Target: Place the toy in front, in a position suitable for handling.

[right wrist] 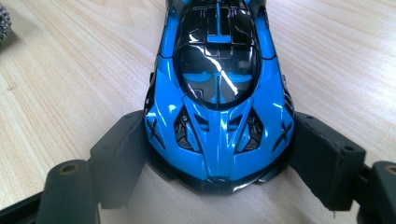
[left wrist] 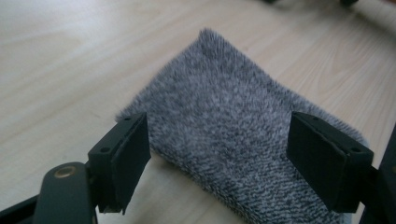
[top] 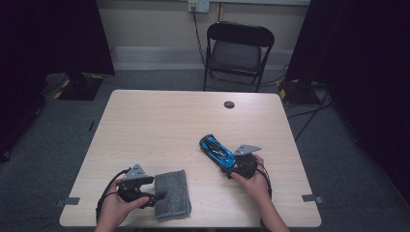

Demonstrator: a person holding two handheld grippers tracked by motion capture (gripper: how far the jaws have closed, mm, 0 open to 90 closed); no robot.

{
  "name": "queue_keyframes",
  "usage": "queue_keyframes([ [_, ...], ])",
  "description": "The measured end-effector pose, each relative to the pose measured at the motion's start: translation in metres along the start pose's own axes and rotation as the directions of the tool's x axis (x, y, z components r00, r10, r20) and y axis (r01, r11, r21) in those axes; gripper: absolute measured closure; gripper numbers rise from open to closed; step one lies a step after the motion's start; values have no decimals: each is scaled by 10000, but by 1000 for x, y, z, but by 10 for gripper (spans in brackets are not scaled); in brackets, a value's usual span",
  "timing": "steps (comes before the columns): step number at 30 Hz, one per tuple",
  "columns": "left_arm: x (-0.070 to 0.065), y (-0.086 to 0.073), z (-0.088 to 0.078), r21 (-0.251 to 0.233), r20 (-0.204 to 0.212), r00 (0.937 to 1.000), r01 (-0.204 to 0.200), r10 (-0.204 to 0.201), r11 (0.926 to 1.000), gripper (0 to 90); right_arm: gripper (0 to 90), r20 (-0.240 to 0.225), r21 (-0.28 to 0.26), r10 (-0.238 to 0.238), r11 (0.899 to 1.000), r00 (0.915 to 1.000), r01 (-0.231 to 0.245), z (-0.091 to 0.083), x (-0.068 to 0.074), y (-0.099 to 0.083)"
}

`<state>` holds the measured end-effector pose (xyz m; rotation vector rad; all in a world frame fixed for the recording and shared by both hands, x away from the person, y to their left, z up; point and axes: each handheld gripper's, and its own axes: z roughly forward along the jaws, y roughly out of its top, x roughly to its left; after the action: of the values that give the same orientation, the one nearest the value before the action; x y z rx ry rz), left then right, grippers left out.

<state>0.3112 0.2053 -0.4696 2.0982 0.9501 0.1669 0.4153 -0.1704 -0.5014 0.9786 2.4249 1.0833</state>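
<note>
A folded grey cloth [top: 173,193] lies flat near the table's front edge, left of centre. My left gripper [top: 158,195] reaches in from its left side. In the left gripper view the cloth [left wrist: 219,107] lies under and between the jaws of the left gripper [left wrist: 219,163], which stand wide apart and clear of it. A blue and black toy car [top: 216,151] sits on the table right of centre. My right gripper [top: 231,168] holds its near end. In the right gripper view both pads of the right gripper [right wrist: 219,154] press on the sides of the car [right wrist: 218,93].
The wooden table [top: 164,121] has a round cable hole [top: 229,104] near its far edge. A black folding chair [top: 239,48] stands beyond the table. Cables run over the grey carpet at the back right.
</note>
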Motion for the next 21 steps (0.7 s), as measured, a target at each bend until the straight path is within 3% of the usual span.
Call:
queue_keyframes([
  [2, -3, 1, 4, 153, -114, 9997, -203, 205, 9997, 207, 228, 0, 2, -2, 10000, 10000, 2, 0, 0, 0],
  [3, -4, 3, 7, 133, -415, 9984, -374, 380, 9992, 207, 228, -2, 2, -2, 10000, 10000, 2, 0, 0, 0],
  [7, -7, 3, 10, 8, -481, 9986, -239, 239, 9997, 215, 228, 1, 1, -3, 10000, 10000, 3, 0, 0, 0],
  [9, -6, 3, 16, 223, -606, 9973, -394, 407, 9990, 214, 228, 5, 4, -3, 10000, 10000, 3, 0, 0, 0],
  [21, 2, 10, 32, 163, -535, 9985, -105, 113, 9998, 216, 228, 11, -6, 12, 10000, 10000, -12, 0, 0, 0],
])
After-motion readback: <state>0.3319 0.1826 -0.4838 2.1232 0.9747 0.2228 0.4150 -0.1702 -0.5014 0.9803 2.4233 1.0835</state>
